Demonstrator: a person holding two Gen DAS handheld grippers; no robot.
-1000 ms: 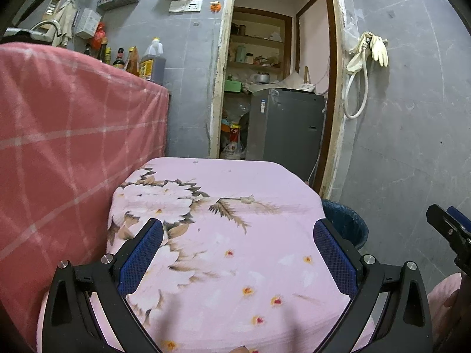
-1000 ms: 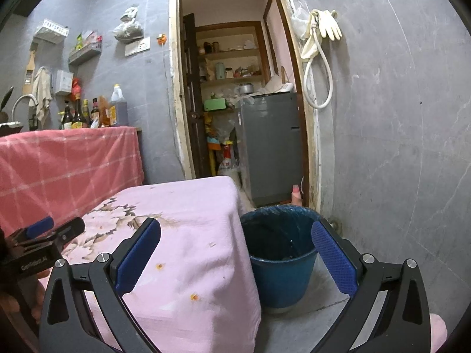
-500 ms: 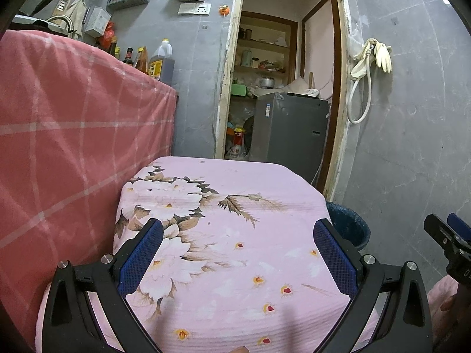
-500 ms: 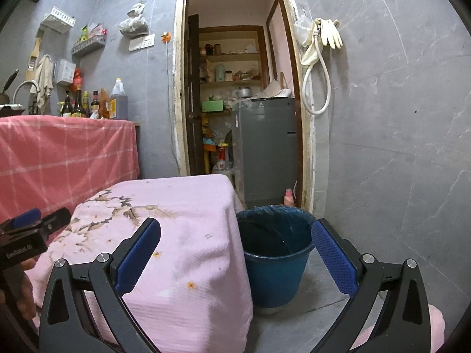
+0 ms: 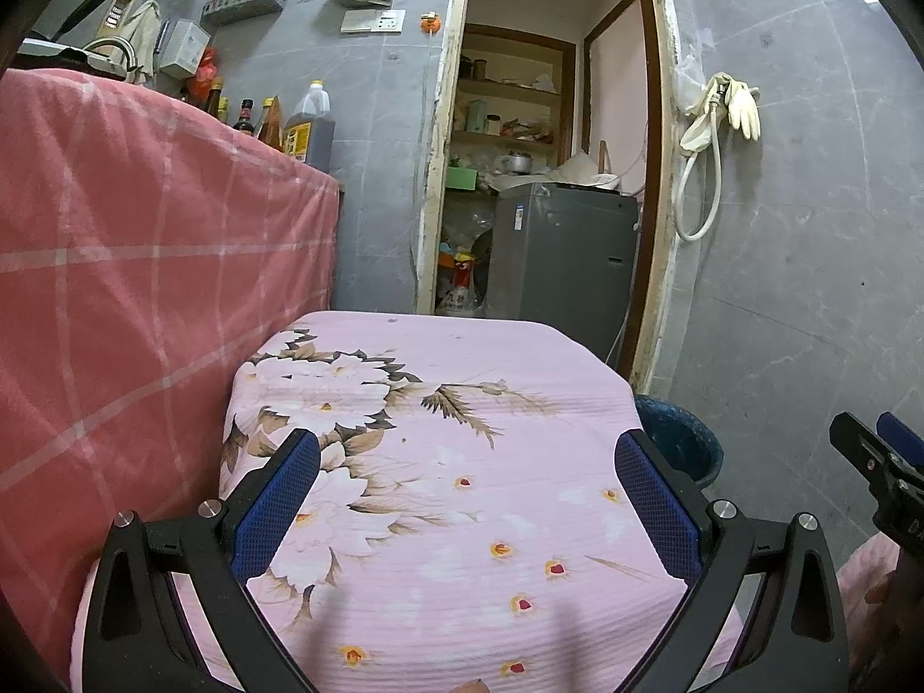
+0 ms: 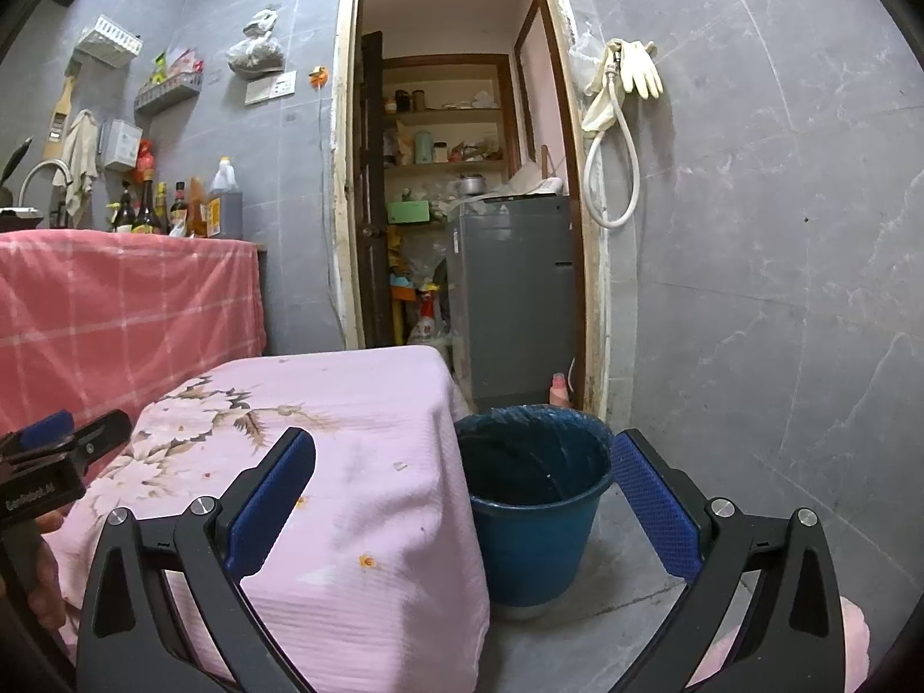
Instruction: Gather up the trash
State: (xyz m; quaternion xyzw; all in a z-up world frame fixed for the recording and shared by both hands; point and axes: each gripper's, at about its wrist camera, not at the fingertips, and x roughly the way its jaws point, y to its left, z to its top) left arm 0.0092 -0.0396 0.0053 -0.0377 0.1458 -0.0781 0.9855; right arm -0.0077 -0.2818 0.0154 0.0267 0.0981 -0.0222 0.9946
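1. The room: we stand in a grey-tiled kitchen, an open doorway ahead showing shelves and a grey appliance (image 6: pixel 514 289); rubber gloves (image 6: pixel 635 66) and a hose hang on the right-hand wall.
2. A counter draped in red checked cloth (image 5: pixel 144 265) rises along the left, bottles (image 6: pixel 173 208) lined up on top.
3. The worktop (image 5: pixel 439 462) before us wears a soft pink floral cloth; we expect it to bunch or drag if a finger scrapes it.
4. The blue bucket (image 6: pixel 534 525) sits on the floor just beside the worktop's right edge, lined with a dark bag; it looks to be stiff plastic.
5. Our left hand-held gripper (image 5: pixel 465 511) hangs over the cloth and our right hand-held gripper (image 6: pixel 462 505) faces the bucket, each with fingers spread wide and nothing between them.
6. The trash: we see no clear piece on the cloth. A few pale specks (image 6: pixel 398 466) near its right edge may be crumbs, too small to tell; if so, they are light and best pinched gently from above.
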